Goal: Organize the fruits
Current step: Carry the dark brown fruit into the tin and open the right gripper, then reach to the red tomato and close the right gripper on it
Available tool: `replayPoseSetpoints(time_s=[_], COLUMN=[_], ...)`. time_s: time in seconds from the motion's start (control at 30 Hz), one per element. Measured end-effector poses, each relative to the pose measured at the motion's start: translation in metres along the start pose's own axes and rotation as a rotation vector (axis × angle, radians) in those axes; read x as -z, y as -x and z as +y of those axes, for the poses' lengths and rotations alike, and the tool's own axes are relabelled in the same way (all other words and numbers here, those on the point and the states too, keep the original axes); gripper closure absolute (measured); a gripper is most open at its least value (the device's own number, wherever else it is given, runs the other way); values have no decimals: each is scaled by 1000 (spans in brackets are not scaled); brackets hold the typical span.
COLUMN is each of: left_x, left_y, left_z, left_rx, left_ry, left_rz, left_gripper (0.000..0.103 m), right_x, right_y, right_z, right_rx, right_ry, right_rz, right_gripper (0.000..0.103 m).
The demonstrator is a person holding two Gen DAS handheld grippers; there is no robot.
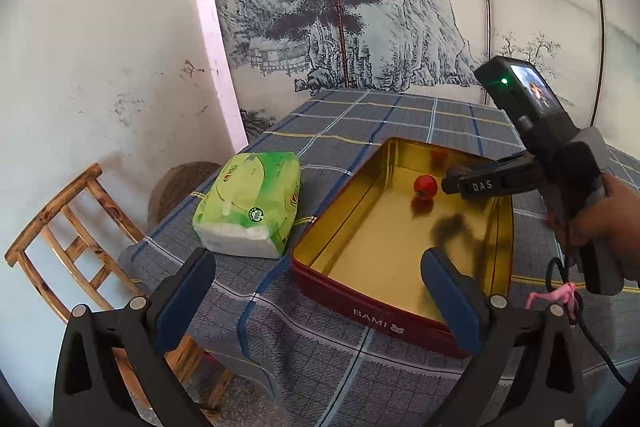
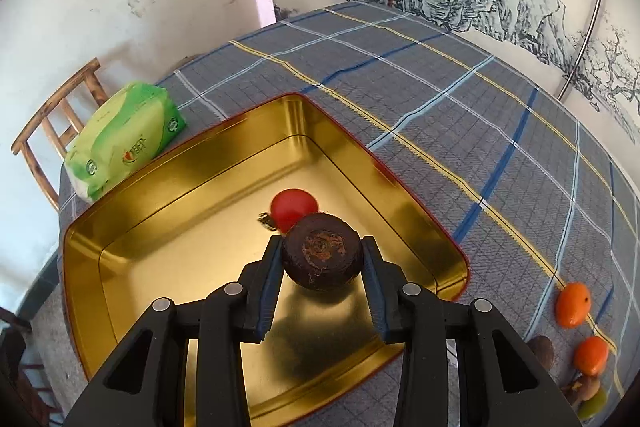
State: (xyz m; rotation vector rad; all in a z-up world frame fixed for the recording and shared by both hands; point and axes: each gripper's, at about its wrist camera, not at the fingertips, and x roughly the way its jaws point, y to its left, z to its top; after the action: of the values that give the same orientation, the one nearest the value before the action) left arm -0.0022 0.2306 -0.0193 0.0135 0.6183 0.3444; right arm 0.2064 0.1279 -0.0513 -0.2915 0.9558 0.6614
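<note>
Left wrist view
Left gripper [image 1: 318, 293]: jaws wide apart, nothing between, above the tin's near edge.
Tin [image 1: 348, 301]: red outside, gold inside, "BAMI" on near wall, on the table.
Tomato [image 1: 425, 187]: red, round, toward the tin's far end.
Tissue pack [image 1: 248, 205]: green, at the table's left edge, beside the tin.
Room: plaid cloth [image 1: 348, 119], wooden chair [image 1: 76, 239], ink-landscape wall.

Right wrist view
Right gripper [image 2: 322, 259]: clamped on a dark fruit [image 2: 322, 255].
Dark fruit: round, brown-black, rough rusty top, above the tin's floor, just before the tomato.
Oranges [image 2: 573, 304]: two, near the table's right edge, outside the tin.
</note>
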Motion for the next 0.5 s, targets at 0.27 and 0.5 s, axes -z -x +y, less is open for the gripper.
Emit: replayPoseSetpoints(time_s=[0.27, 0.5], left_x=[1, 0], left_y=[0, 9], left_z=[-6, -14], left_rx=[-4, 5], left_ry=[-13, -32], left_rz=[16, 4], left_gripper=[1, 1], right_x=[-2, 35], right_y=[23, 83], right_z=[-6, -26], right_rx=[-20, -82], right_ry=[-63, -144], right_rz=[-103, -249], right_gripper=[63, 63])
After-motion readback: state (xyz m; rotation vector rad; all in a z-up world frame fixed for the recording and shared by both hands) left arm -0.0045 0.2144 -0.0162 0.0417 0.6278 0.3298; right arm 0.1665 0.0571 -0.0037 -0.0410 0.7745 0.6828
